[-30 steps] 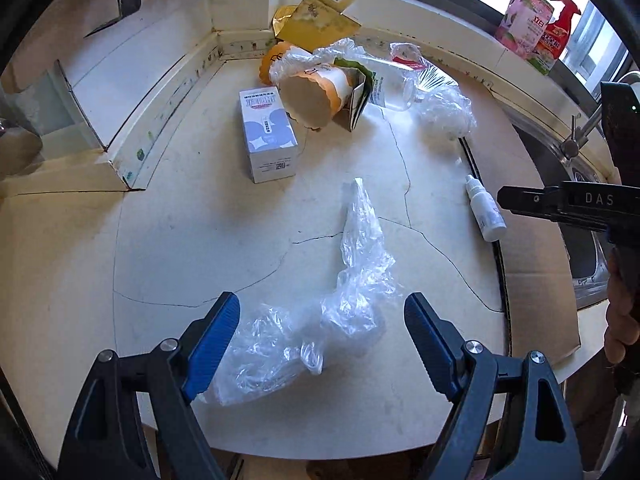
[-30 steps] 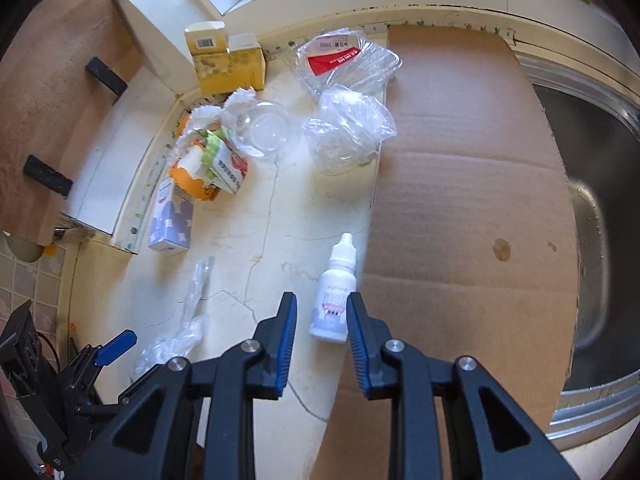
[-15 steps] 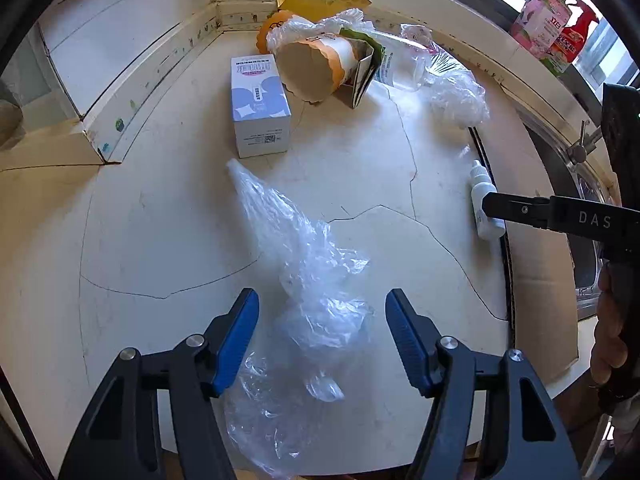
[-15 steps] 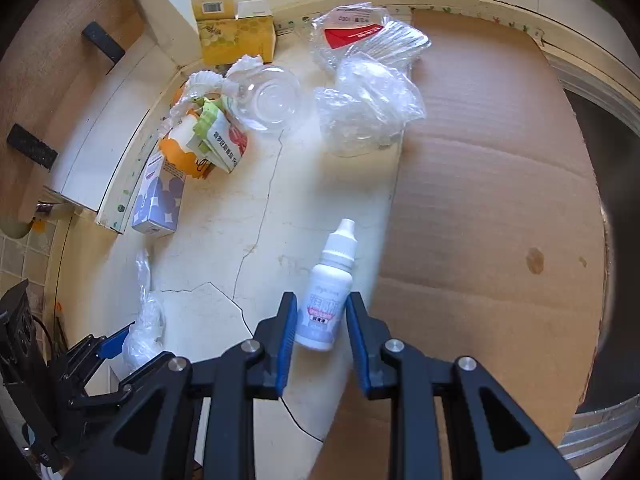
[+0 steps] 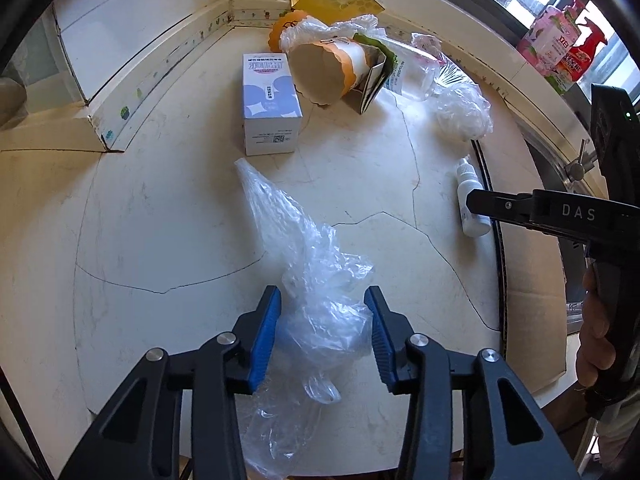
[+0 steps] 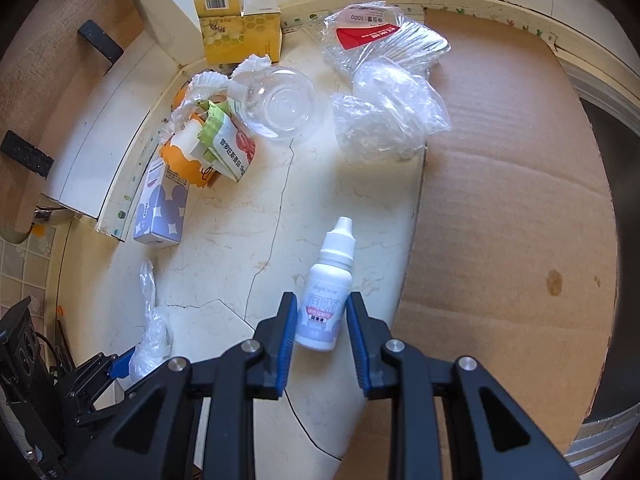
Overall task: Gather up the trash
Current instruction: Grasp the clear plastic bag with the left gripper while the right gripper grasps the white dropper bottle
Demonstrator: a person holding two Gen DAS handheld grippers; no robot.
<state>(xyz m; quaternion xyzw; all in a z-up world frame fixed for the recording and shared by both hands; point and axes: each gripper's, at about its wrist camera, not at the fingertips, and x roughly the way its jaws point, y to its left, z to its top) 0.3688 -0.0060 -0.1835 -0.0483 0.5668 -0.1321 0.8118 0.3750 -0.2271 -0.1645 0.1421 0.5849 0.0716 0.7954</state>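
Observation:
A clear crumpled plastic bag (image 5: 316, 284) lies on the cracked cream counter (image 5: 168, 216); it also shows in the right wrist view (image 6: 150, 320). My left gripper (image 5: 322, 332) is open, with its blue pads on either side of the bag's bunched middle. A small white dropper bottle (image 6: 326, 300) lies flat on the counter, cap pointing away; it also shows in the left wrist view (image 5: 470, 200). My right gripper (image 6: 322, 328) is open, with the bottle's base between its pads, small gaps on both sides.
A white and purple box (image 5: 270, 104), a tipped paper cup (image 5: 324, 72), a yellow carton (image 6: 236, 28), a clear bowl (image 6: 280, 104), more plastic wrap (image 6: 388, 120) and a plastic tray (image 6: 384, 40) sit at the back. Brown cardboard (image 6: 512, 216) covers the counter beside the sink (image 5: 568, 168).
Both grippers moved forward. The left jaws narrowed around the plastic bag, which shifted and bunched up. The right pads now flank the bottle's base.

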